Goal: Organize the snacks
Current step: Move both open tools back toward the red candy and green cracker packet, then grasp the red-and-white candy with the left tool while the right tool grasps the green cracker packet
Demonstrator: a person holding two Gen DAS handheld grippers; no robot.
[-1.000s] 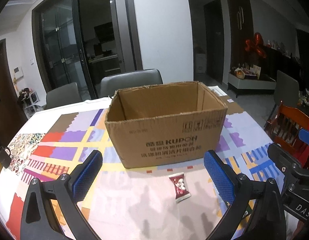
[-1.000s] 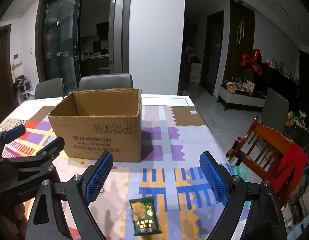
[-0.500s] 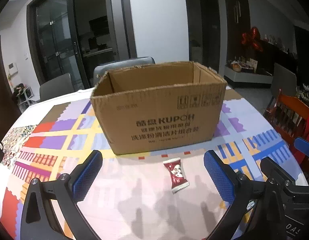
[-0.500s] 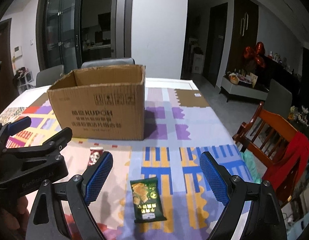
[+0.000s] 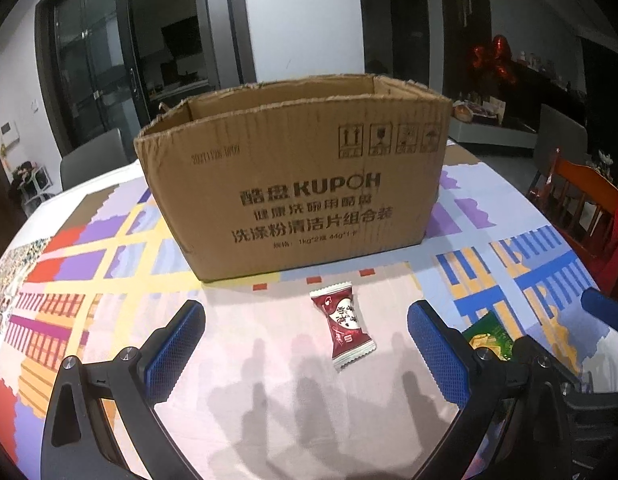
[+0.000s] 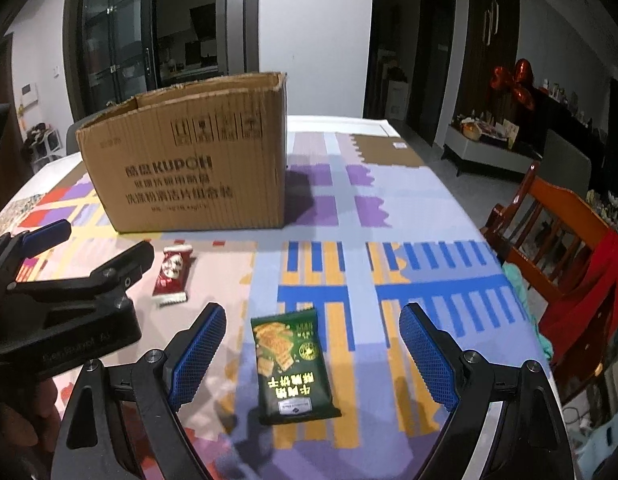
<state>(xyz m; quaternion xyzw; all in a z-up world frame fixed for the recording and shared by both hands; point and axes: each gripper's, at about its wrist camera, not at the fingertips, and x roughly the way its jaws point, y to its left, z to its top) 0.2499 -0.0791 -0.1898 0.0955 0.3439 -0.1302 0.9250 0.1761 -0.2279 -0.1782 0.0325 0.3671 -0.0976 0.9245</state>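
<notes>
An open brown cardboard box [image 5: 297, 184] stands on the patterned tablecloth, also in the right wrist view [image 6: 189, 164]. A small red candy packet [image 5: 343, 326] lies flat in front of it, between the fingers of my open, empty left gripper [image 5: 309, 354]. A green snack packet [image 6: 291, 364] lies flat between the fingers of my open, empty right gripper [image 6: 311, 354]. The green packet's corner shows at the left view's right edge [image 5: 491, 340]. The left gripper [image 6: 49, 248] and the red packet [image 6: 173, 276] show left in the right wrist view.
The table [image 6: 409, 216] has its right edge near a wooden chair [image 6: 557, 220] draped with red cloth. Grey chairs [image 5: 93, 160] stand behind the table. Glass doors and a dark cabinet are farther back.
Both grippers have moved lower and closer to the table and the box. The red packet now lies between the left fingers, the green packet between the right fingers. Both stay open.
</notes>
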